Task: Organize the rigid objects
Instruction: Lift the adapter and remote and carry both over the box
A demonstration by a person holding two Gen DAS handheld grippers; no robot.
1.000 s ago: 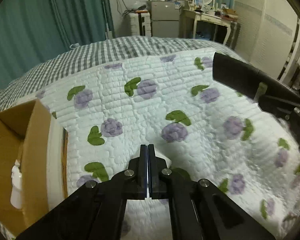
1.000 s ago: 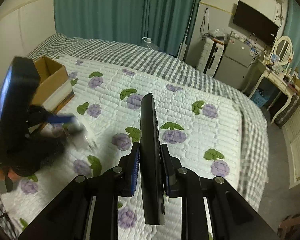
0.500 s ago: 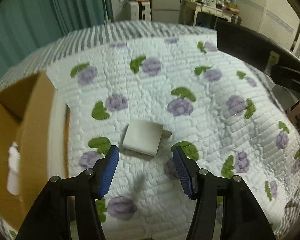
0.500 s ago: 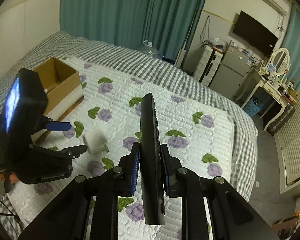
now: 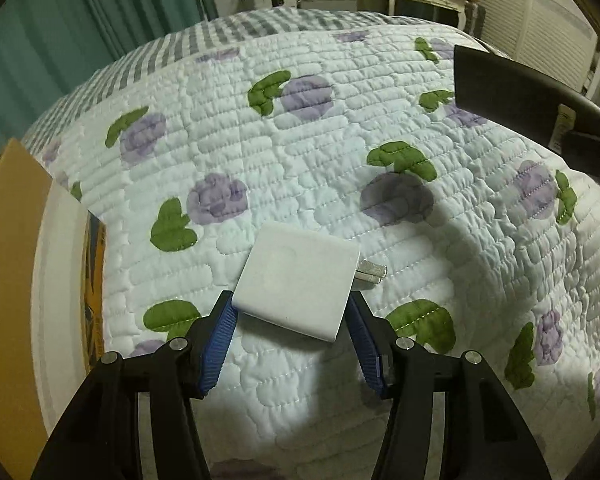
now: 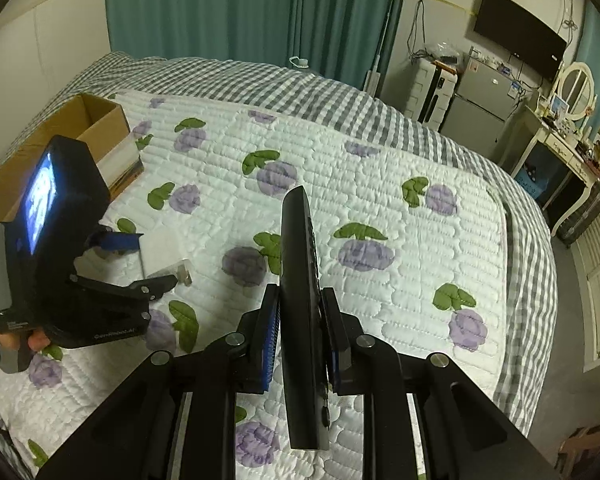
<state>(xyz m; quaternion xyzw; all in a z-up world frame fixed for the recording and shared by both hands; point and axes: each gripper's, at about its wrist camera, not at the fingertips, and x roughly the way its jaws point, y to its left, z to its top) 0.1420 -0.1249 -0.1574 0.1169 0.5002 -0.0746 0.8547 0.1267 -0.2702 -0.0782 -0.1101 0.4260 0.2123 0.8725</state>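
A white quilt (image 6: 340, 184) printed with purple flowers and green leaves covers the bed, over a grey checked sheet (image 6: 260, 84). Teal curtains (image 6: 240, 8) hang behind it; a small fridge (image 6: 480, 108), a wall television (image 6: 520, 36) and a dressing table with an oval mirror (image 6: 576, 88) line the far wall. An open cardboard box (image 6: 80, 128) sits at the quilt's edge. The left hand-held gripper (image 5: 292, 336) is closing around a white plug adapter (image 5: 296, 280) lying flat on the quilt, pads beside its near edge. The right hand-held gripper (image 6: 300, 336) is clamped on a black remote control (image 6: 300, 280), held on edge.
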